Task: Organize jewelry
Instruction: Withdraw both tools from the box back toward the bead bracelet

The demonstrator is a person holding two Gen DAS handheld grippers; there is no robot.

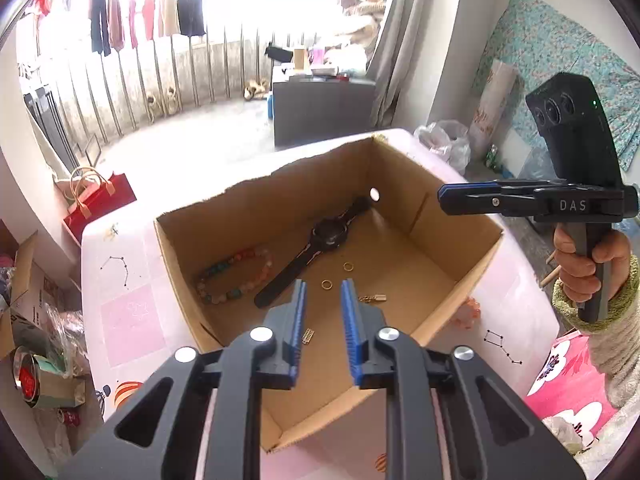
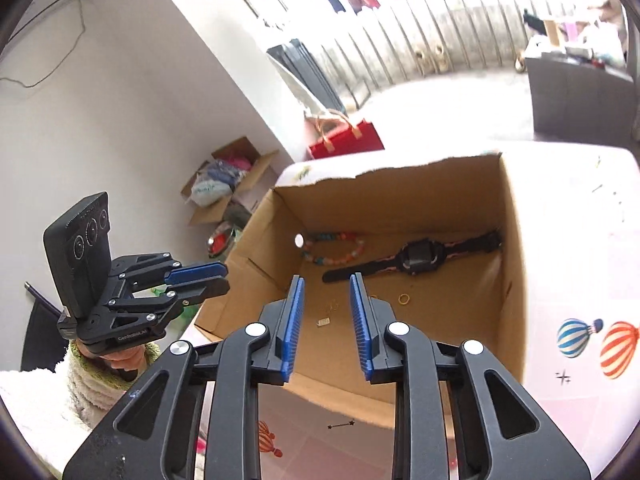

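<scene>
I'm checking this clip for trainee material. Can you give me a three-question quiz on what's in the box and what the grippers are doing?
1. True or false: the watch lies inside the cardboard box.
2. Which lies nearest the box's left wall: A watch, B bead bracelet, C gold rings?
3. Is anything between the left hand-held gripper's jaws or the right hand-held gripper's?

Key: 1 true. 2 B. 3 No, both are open and empty.
</scene>
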